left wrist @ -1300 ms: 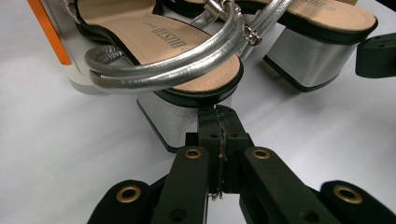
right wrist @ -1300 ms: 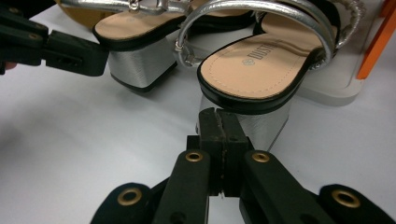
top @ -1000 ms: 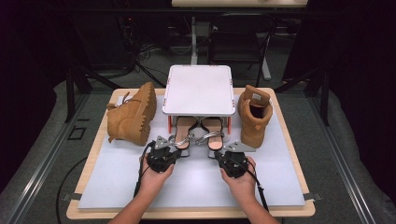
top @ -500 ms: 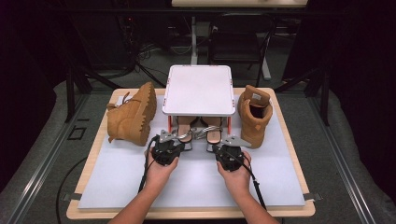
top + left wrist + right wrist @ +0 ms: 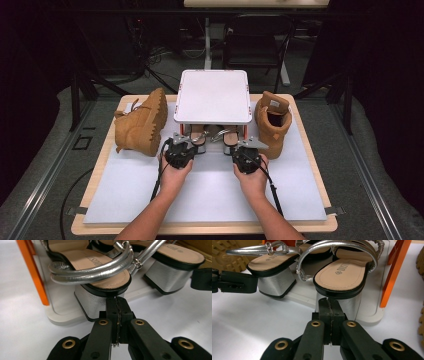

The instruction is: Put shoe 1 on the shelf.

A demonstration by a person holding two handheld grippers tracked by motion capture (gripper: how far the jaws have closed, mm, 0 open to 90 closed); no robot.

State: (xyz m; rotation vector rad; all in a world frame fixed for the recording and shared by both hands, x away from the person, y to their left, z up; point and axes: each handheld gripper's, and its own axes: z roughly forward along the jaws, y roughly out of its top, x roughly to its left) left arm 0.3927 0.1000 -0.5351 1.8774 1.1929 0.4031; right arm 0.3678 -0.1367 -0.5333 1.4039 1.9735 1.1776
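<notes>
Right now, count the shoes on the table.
4: a tan boot lying left of the white rack, another boot upright at its right, two silver sandals under it. Others could be hidden.

This looks like a lab or recording studio rather than a home. A wooden worktop (image 5: 310,165) covered by a white mat (image 5: 125,190) stands on grey carpet (image 5: 45,165), lit brightly while everything around it falls into darkness. Behind it, loose cables (image 5: 155,60) trail across the floor among metal stands (image 5: 75,95), beside a black chair (image 5: 255,45) and the edge of another table (image 5: 255,3).
</notes>
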